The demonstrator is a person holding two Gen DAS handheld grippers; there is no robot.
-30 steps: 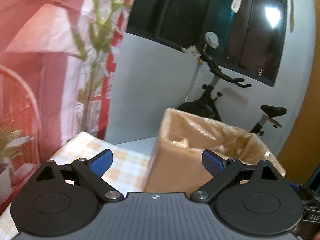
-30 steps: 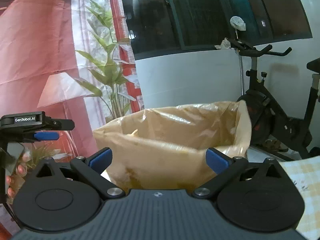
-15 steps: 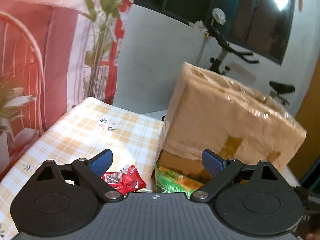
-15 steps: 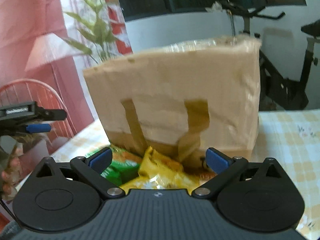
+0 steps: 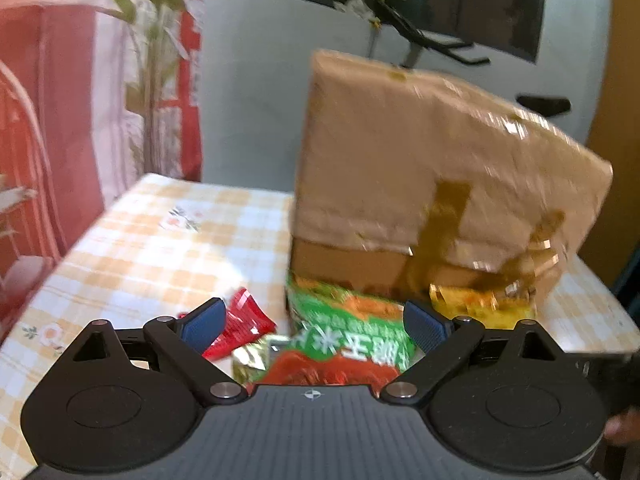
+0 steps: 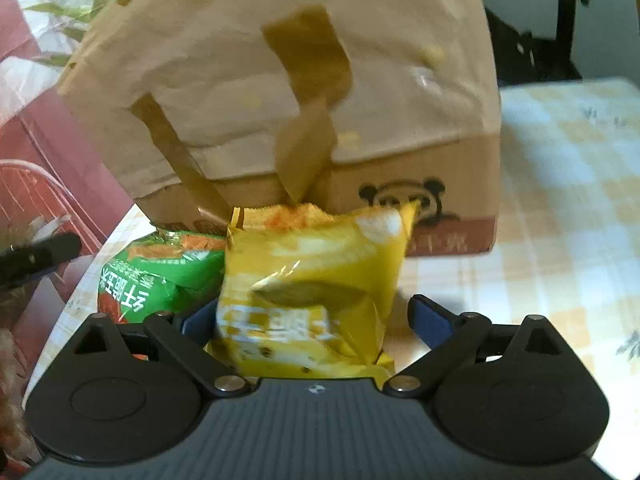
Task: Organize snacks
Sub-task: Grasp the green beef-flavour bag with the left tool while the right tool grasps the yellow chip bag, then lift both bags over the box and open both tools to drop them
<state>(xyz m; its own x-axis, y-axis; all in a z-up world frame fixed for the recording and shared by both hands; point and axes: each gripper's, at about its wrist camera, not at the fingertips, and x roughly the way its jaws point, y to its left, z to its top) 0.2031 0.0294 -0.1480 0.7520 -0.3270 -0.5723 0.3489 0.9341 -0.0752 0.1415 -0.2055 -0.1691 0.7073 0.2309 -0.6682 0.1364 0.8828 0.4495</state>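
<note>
Both views are dropping toward the bench; yellow snack packet is lying between the wide-open right gripper, left gripper also wide.

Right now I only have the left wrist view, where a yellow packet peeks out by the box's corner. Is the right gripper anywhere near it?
Observer: Yes. In the right wrist view the yellow packet sits between the fingers of the right gripper, which is open, not clamped.
Operator: Is the packet lying flat?
Observer: No, it looks propped up, with its top edge in front of the lower side of the cardboard box. I cannot tell whether they touch.
Operator: Anything printed on that side of the box?
Observer: A panda drawing, partly hidden behind the packet's top corner.
</note>
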